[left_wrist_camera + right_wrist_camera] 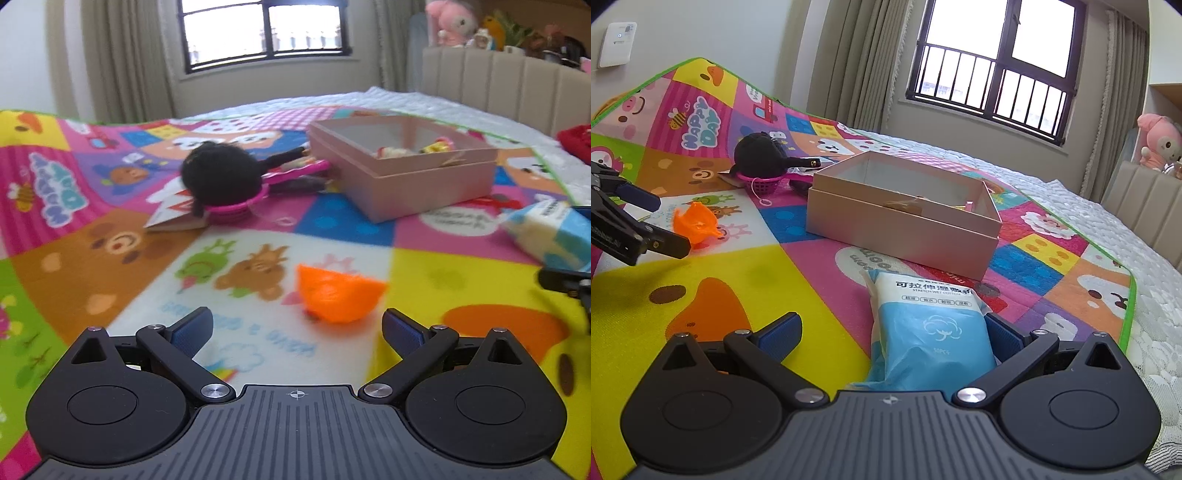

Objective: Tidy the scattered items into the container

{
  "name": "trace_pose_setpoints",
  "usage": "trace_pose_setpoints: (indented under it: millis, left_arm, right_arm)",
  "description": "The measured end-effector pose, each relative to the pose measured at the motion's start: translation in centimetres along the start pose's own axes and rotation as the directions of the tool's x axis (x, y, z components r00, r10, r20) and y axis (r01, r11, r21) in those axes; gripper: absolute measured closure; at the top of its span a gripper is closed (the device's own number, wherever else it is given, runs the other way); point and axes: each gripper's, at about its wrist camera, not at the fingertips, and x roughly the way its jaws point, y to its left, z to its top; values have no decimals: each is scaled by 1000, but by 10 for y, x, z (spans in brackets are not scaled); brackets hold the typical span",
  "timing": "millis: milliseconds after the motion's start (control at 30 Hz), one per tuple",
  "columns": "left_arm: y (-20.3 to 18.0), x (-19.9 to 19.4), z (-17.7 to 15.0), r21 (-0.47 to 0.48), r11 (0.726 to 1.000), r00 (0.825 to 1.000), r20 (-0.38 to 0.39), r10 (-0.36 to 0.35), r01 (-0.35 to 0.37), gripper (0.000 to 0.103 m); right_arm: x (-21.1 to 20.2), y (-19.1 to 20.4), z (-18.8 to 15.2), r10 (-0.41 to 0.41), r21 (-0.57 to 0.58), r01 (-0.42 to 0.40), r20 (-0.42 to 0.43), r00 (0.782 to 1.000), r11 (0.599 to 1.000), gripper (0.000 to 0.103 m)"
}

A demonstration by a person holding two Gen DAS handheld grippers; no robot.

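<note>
A pink open box (413, 184) (905, 225) sits on the colourful play mat with a few small toys inside. An orange plastic toy (338, 295) (696, 223) lies just ahead of my open, empty left gripper (297, 330), which also shows in the right wrist view (655, 225). A blue-and-white wet-wipe pack (923, 325) (550, 236) lies between the wide-open fingers of my right gripper (894, 334), against the right pad and apart from the left one. A black plush (221, 173) (759, 155) rests on a pink basket left of the box.
The play mat (683, 280) covers a quilted white bed (1108, 221). A card (173, 218) lies under the plush, pink and dark items (303, 175) beside the box. A padded headboard (498, 81) with soft toys stands behind. A red item (576, 142) lies at far right.
</note>
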Motion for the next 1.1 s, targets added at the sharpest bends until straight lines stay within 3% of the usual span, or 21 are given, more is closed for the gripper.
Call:
trace_pose_setpoints:
  millis: [200,467,533,600,667,800,867,1100]
  left_arm:
    - [23,-5,-3,-68,996,999,-8,52,-52,2]
    - [5,-11,5,-143,985,995,36,-92,97,2]
    - [-10,-9,10,-137,986,994,65,-91,99,2]
    - [-23,-4,13,-110,993,996,76,-43,52,6]
    - [-34,4,14,-96,995,998,64,-3,9,30]
    - [-40,10,15,-99,995,998,64,7,0,30]
    - [-38,13,15,-95,995,998,61,19,-14,38]
    - [-39,4,13,-71,997,998,56,-21,25,38]
  right_arm:
    - [-1,2,1,1,-3,-1,7,1000,1000,0]
    - [0,3,1,2,-5,-2,7,1000,1000,0]
    - [0,3,1,4,-7,-4,10,1000,1000,0]
    - [-1,3,1,4,-8,-4,14,1000,1000,0]
    - [-2,2,1,2,-8,-2,19,1000,1000,0]
    - [-3,-2,0,-2,1,2,27,1000,1000,0]
    - [-2,-4,0,-5,2,5,29,1000,1000,0]
    - [7,-7,4,21,23,-20,-9,1000,1000,0]
